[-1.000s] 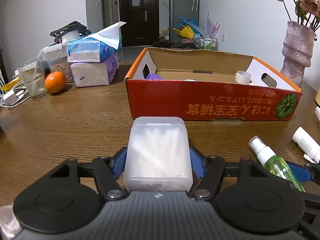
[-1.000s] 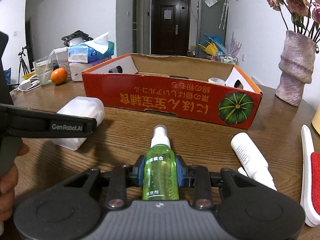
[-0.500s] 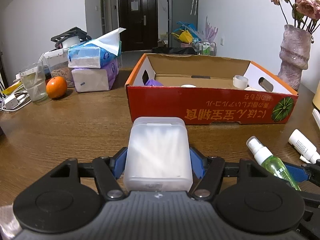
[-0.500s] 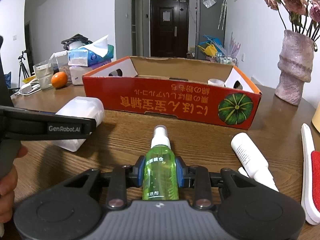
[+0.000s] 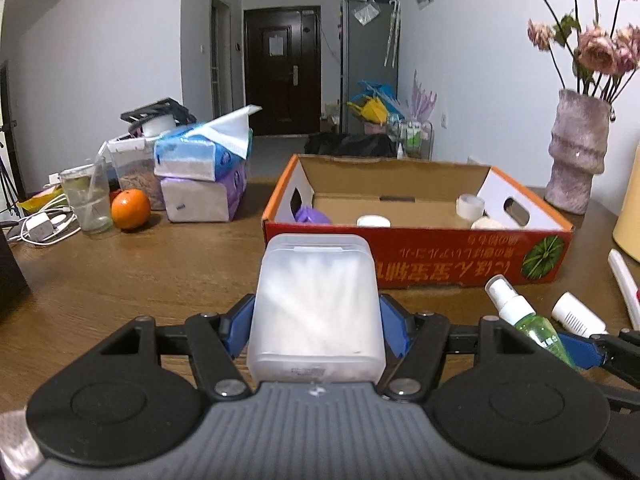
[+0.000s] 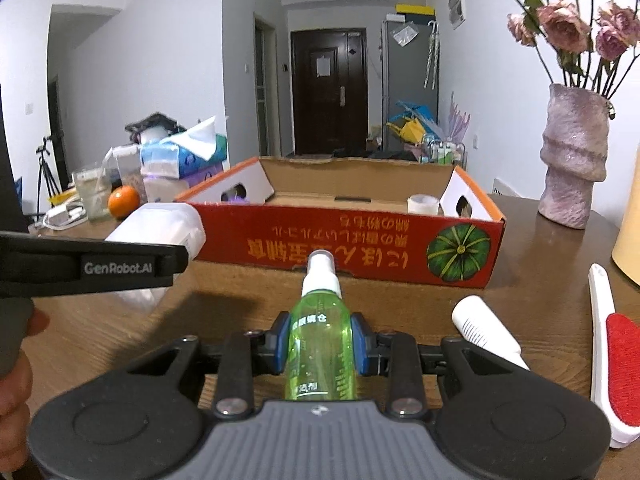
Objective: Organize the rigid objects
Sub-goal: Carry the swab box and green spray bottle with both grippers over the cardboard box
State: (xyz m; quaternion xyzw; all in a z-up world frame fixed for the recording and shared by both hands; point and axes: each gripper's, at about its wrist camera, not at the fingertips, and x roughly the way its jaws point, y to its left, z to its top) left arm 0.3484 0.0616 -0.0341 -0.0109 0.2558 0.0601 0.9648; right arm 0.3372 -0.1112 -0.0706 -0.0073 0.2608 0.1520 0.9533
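On the far left of the brown wooden tabletop [image 5: 120, 276] lie white chargers and cables [image 5: 40, 226]. Next to them stands a clear plastic cup with a straw [image 5: 89, 196], and a round orange fruit [image 5: 131, 208] sits just beside it. Behind the fruit, a blue tissue pack [image 5: 200, 152] rests on top of a purple tissue pack [image 5: 202, 198].

The left hand-held gripper [image 5: 316, 316] is partly open around a frosted white rectangular plastic box [image 5: 316, 308]; its blue pads [image 5: 240, 326] press on both sides of the box, which is held above the tabletop just short of the carton's near wall. In the right wrist view this box [image 6: 160, 232] appears to the left of the carton, with the person's fingers [image 6: 16, 364] at the picture's edge.

Ahead stands the open red cardboard carton with a green pumpkin print [image 5: 440, 264]. Inside it are a purple item [image 5: 310, 214] at the left end, a white round lid [image 5: 373, 221] near the front wall, and a roll of clear tape [image 5: 470, 205] toward the right end.

The right hand-held gripper [image 6: 320, 344] is closed on a green transparent spray bottle with a white nozzle [image 6: 320, 332], gripped across its body, the nozzle pointing at the carton. Right of it a white tube [image 6: 484, 328] lies on the tabletop, then a white lint brush with a red pad [image 6: 612, 352]. Behind, at the right, stands a mauve textured vase with dried roses [image 6: 572, 160].
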